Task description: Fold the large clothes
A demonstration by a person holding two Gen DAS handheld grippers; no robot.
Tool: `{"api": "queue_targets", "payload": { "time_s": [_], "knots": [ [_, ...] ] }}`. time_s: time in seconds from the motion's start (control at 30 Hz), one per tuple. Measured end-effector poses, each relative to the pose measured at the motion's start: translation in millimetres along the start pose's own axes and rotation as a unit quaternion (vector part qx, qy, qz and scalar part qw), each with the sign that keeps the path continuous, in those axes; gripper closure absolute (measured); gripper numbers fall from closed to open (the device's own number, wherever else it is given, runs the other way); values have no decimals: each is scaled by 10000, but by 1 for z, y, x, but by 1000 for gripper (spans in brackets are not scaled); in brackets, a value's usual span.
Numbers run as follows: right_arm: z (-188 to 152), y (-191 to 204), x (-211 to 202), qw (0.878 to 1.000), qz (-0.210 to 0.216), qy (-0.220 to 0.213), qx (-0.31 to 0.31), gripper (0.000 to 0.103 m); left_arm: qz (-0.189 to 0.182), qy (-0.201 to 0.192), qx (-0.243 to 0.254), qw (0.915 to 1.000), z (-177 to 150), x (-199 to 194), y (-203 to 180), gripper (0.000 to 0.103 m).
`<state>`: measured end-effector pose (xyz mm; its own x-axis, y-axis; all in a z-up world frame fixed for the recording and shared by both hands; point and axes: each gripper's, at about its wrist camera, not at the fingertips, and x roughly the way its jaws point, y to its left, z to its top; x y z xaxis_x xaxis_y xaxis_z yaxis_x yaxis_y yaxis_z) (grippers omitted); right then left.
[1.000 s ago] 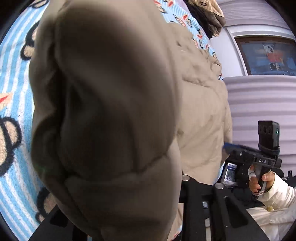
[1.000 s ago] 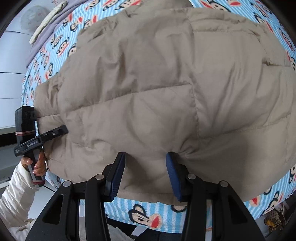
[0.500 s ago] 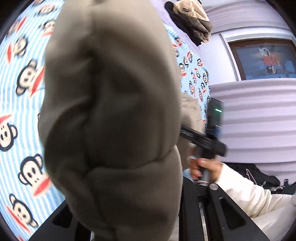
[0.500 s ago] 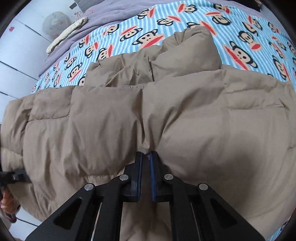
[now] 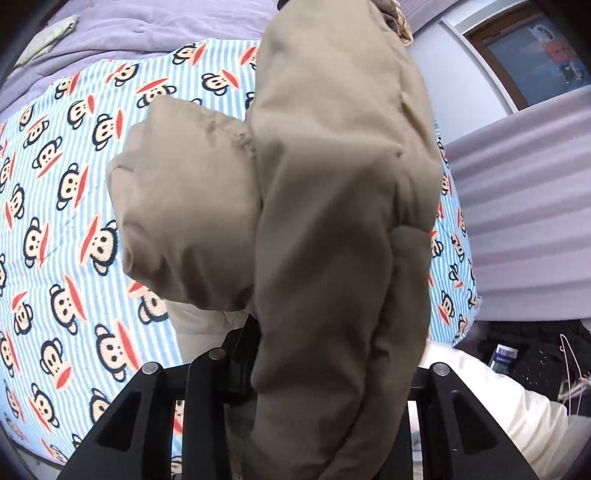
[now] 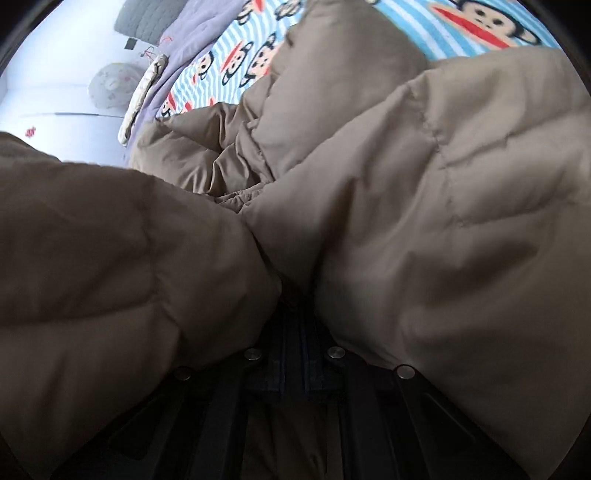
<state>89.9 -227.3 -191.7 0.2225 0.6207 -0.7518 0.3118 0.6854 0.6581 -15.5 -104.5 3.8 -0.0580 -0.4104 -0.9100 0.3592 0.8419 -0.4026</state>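
A large tan puffer jacket (image 5: 332,184) hangs over the monkey-print striped bed sheet (image 5: 74,184). My left gripper (image 5: 325,332) has a thick bunch of the jacket between its jaws and holds it up off the bed; the jaws are opening. Only its left finger (image 5: 243,354) shows, since fabric covers the other one. In the right wrist view the jacket (image 6: 443,184) bulges on both sides of my right gripper (image 6: 295,321), which is shut on a fold of it, its fingers nearly buried. More of the jacket lies crumpled on the sheet (image 6: 229,62) beyond.
A purple blanket (image 5: 147,29) covers the far end of the bed. A ribbed lilac wall (image 5: 535,221) and a window (image 5: 535,48) stand to the right. A person's white sleeve (image 5: 480,387) and a black bag (image 5: 535,350) are at lower right. A grey pillow (image 6: 147,14) lies far off.
My left gripper has risen with the jacket, so more of the bed shows below. My right gripper has closed on the jacket's edge and pulled the fold up. The other hand-held gripper has left the left wrist view.
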Motion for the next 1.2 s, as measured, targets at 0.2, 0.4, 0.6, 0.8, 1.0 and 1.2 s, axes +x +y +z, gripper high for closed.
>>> {"api": "queue_targets", "payload": {
  "time_s": [0.2,0.4,0.6,0.8,1.0,1.2],
  "knots": [
    [-6,-34,-107,9978,235,-625,-49,89,-247,124,16,9996,22,50,-54,36],
    [-45,-100,-186,9928,106,-1113,425,43,-1214,491,-91,9913,43,116,-74,21],
    [-99,-132,-228,9909,195,-1194,593,42,-1157,665,-42,9910,42,136,-102,21],
    [-122,-108,-226,9881,1115,-1039,197,26,-1066,715,14,9917,54,139,-102,21],
    [-114,-73,-176,9960,763,-467,-79,30,-957,176,540,9938,68,100,-112,21],
    [-117,-77,-154,9942,-772,-455,-594,89,557,-1199,659,9890,69,41,-58,21]
  ]
}}
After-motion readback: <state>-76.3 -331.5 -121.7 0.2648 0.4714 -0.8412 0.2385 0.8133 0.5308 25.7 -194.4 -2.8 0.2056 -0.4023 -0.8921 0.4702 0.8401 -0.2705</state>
